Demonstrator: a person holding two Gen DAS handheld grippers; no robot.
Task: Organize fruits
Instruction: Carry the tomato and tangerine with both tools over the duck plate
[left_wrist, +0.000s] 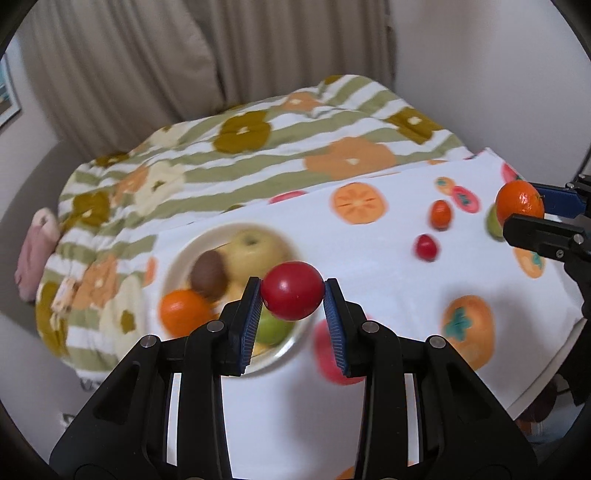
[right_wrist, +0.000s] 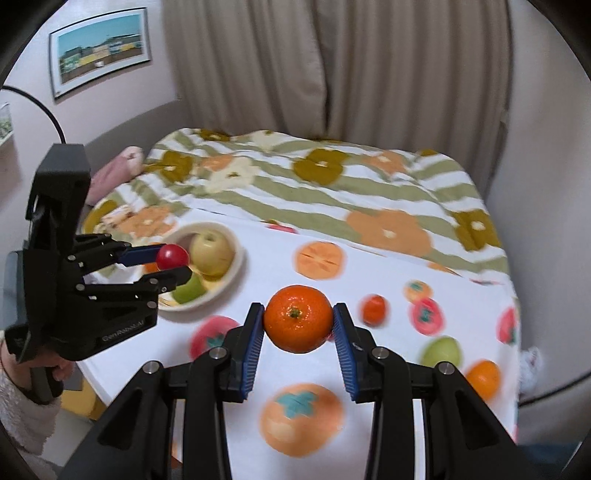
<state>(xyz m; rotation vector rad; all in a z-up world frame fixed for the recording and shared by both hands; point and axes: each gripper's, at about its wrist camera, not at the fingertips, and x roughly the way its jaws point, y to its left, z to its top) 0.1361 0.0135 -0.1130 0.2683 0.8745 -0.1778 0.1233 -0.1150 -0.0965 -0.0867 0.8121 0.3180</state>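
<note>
The bed with its striped flower quilt (right_wrist: 332, 184) filled the far side of the room, and in front of it stood the table under a white cloth (left_wrist: 369, 266) printed with persimmons and other fruits (the prints were easy to confuse with real ones). On the left part of this cloth sat the cream bowl (right_wrist: 236, 269), and inside it I saw a yellow-green apple (right_wrist: 212, 251), a brown kiwi (left_wrist: 208, 275), an orange (left_wrist: 183, 312) and a small green fruit (right_wrist: 189, 290). The left gripper (left_wrist: 292, 290) hung just above the near rim of the bowl, and its two blue pads were clamped on a red tomato (left_wrist: 292, 291), one pad touching each side. To the right, above the middle of the cloth, the right gripper (right_wrist: 298, 318) was held in the air, and its jaws were closed in the same manner on a mandarin (right_wrist: 298, 318), whose green stem end faced the camera. Some loose fruits lay on the cloth on the right side: a green fruit (right_wrist: 441, 350) and beside it an orange fruit (right_wrist: 484, 380) near the edge, then a small orange-red tomato (left_wrist: 440, 214), and a still smaller red cherry tomato (left_wrist: 426, 247) near it but not touching.
</note>
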